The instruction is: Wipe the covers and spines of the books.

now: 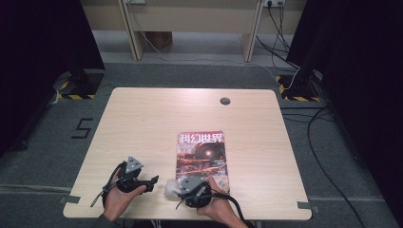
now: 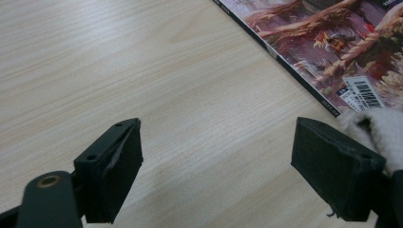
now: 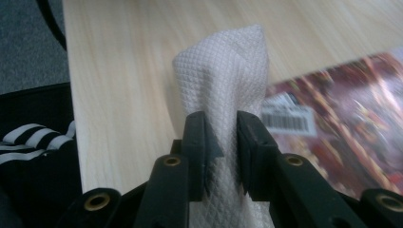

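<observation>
White cloth pinched in the right gripper at the magazine's near corner.

The cloth (image 3: 223,85) stands bunched between the right gripper's (image 3: 221,142) jaws, which are clamped tight on it, just above the table (image 1: 142,123) beside the magazine's (image 1: 202,154) barcode corner. The left gripper (image 2: 216,171) rests low nearby, jaws spread wide with nothing between them, its right pad next to the cloth.

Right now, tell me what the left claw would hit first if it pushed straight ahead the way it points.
Probably the magazine. The left claw stands open over bare table, and the magazine's edge lies ahead, slightly to one side. The white cloth sits beside one jaw, not in front. Depth is hard to judge, so it might slide along the edge.
</observation>
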A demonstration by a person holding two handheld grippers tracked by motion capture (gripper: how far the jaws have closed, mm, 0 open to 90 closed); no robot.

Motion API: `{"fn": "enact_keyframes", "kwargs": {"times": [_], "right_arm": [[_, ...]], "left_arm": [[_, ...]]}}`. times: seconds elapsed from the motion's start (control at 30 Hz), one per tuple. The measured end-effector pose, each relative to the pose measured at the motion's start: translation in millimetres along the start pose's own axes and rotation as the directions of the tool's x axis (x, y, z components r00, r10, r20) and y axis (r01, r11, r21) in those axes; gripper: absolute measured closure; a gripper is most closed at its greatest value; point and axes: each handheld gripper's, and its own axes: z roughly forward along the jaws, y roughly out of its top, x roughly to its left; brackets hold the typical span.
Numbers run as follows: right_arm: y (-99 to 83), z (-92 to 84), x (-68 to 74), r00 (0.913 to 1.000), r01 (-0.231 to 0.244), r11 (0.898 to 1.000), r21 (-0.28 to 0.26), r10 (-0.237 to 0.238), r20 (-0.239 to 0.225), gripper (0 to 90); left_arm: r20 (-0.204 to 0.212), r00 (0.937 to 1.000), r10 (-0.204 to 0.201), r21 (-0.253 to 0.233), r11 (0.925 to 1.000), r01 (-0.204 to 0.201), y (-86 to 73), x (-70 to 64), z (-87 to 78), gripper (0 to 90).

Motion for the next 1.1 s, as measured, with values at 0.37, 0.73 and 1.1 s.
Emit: {"fn": "enact_keyframes", "kwargs": {"times": [0.37, 0.73, 1.1], "right_arm": [[-26.9, -16.7, -32.4, 0.9911, -0.111, 0.994, -0.001, 0.111, 0.075, 75.3], [-47.9, -34.8, -40.8, 0.9776, -0.168, 0.986, -0.002, 0.167, 0.128, 73.6], [-64.8, -49.3, -44.9, 0.9692, -0.199, 0.980, -0.008, 0.198, 0.147, 73.1]], "left_arm": [[0.051, 0.9987, -0.005, 0.003, 1.0000, 0.005, 0.1, -9.9, 1.7, 16.6], [0.127, 0.9916, 0.022, -0.006, 0.9998, -0.021, 5.0, -36.5, 8.0, 16.4], [0.177, 0.9785, 0.106, 0.046, 0.9922, -0.115, 10.2, -64.4, 29.3, 16.9]]}}
